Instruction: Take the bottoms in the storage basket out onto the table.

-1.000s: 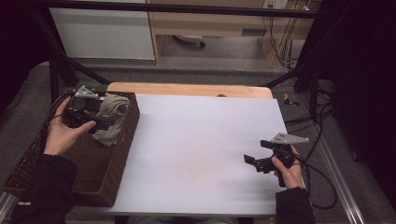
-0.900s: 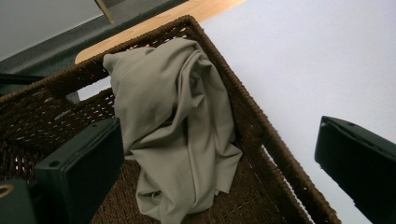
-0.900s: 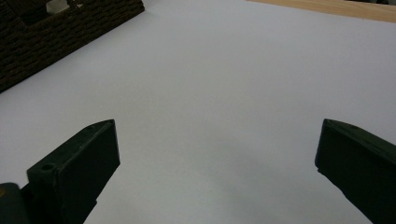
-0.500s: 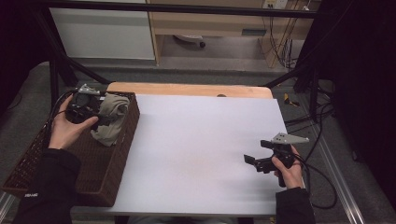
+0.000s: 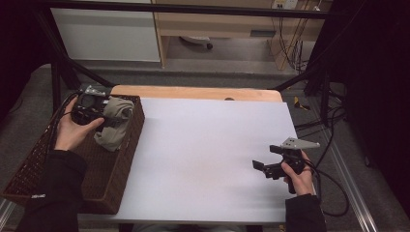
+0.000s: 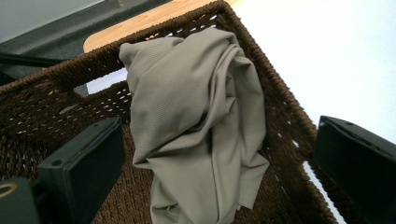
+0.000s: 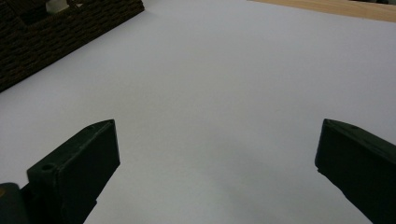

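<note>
The right hand-held gripper (image 5: 265, 168) is hovering near the desk's (image 5: 208, 145) near right corner, its jaws spread wide over bare white surface and holding nothing. Farther off, at the desk's left edge, a wicker basket (image 5: 126, 154) is sitting. The left hand-held gripper (image 5: 107, 121) is reaching into its far end, jaws spread on either side of a crumpled grey cloth (image 6: 196, 121), which is leaning against the basket's far right corner.
</note>
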{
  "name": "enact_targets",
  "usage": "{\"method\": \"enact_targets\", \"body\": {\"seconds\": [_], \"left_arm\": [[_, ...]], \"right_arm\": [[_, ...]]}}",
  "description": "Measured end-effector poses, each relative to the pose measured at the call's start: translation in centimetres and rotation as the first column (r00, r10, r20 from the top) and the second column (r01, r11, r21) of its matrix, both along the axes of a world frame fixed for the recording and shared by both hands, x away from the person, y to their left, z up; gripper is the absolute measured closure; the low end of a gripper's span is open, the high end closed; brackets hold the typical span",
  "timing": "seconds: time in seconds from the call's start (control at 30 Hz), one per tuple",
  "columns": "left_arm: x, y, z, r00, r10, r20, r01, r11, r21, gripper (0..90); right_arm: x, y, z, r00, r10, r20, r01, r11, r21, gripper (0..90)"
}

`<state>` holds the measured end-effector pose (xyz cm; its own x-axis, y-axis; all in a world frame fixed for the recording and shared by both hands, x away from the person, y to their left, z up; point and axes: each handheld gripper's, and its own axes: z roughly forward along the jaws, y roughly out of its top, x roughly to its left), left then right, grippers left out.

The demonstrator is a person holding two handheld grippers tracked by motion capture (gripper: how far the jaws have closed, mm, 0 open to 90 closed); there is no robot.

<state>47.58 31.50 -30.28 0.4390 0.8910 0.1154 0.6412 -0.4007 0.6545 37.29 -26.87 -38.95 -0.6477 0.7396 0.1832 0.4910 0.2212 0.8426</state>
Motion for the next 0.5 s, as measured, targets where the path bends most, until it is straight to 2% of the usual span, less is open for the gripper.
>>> {"method": "enact_targets", "body": {"seconds": [0.5], "left_arm": [[1.8, 0.2, -1.5, 0.9993, 0.037, -0.01, -0.037, 0.9991, 0.022, 3.3]], "right_arm": [[0.0, 0.0, -0.1, 1.0, -0.001, -0.002, 0.001, 1.0, -0.003, 0.4]]}}
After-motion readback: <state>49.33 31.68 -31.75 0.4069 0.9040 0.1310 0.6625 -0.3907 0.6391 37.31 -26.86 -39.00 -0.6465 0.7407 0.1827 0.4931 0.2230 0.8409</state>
